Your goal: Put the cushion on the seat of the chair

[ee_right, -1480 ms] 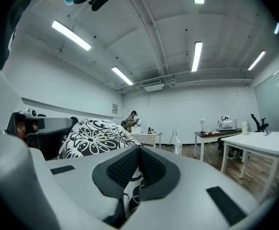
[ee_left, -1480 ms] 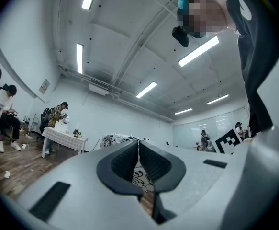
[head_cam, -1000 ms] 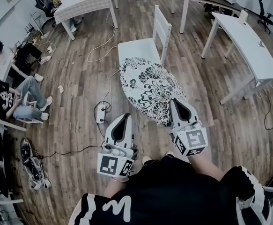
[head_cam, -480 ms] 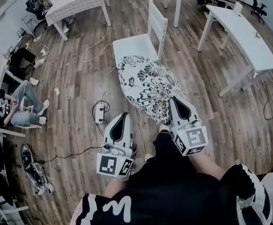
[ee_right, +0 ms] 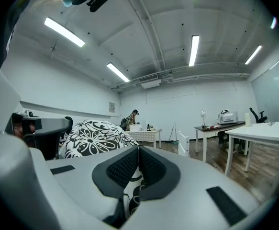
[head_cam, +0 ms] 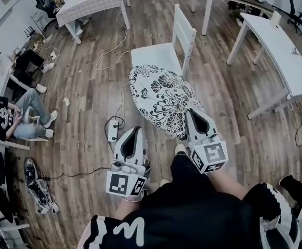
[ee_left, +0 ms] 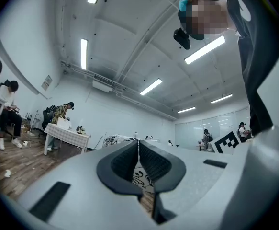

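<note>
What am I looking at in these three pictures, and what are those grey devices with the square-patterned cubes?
There is no robot here. A person holds a two-jaw gripper in each hand, and the marker cubes are part of the grippers. The head view comes from a camera on the person's head, looking steeply down at the wooden floor. The other two views come from cameras riding on each gripper, looking along its jaws. The right gripper is shut on the near edge of a black-and-white floral cushion, held in the air. The left gripper has its jaws together and seems to hold nothing. Ahead stands a white chair; the cushion is not yet on its seat.
</note>
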The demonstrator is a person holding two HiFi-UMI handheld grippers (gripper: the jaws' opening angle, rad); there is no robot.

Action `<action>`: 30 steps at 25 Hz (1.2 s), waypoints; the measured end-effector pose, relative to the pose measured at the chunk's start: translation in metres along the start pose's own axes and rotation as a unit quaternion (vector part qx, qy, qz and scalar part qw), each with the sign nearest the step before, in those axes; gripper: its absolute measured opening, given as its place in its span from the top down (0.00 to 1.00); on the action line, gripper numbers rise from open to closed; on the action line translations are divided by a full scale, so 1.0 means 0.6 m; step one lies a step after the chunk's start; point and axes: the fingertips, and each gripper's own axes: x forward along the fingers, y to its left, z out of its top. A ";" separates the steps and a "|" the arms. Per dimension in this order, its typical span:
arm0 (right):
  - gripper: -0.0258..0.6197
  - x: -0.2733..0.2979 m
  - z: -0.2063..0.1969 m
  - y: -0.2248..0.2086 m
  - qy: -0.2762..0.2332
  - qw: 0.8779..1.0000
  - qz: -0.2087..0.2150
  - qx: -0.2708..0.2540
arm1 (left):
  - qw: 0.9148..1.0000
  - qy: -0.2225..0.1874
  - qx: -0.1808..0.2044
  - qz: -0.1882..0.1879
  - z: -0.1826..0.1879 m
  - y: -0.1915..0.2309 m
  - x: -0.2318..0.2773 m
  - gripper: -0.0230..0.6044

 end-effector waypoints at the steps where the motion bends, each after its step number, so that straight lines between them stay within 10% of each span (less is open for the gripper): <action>1: 0.93 0.015 -0.001 -0.007 0.001 1.000 0.004 0.001 | 1.000 0.000 0.000 0.002 -0.004 0.005 0.014 0.94; 30: 0.93 0.287 0.020 -0.193 0.025 0.996 0.085 0.029 | 0.997 0.002 0.007 0.079 -0.024 0.077 0.312 0.94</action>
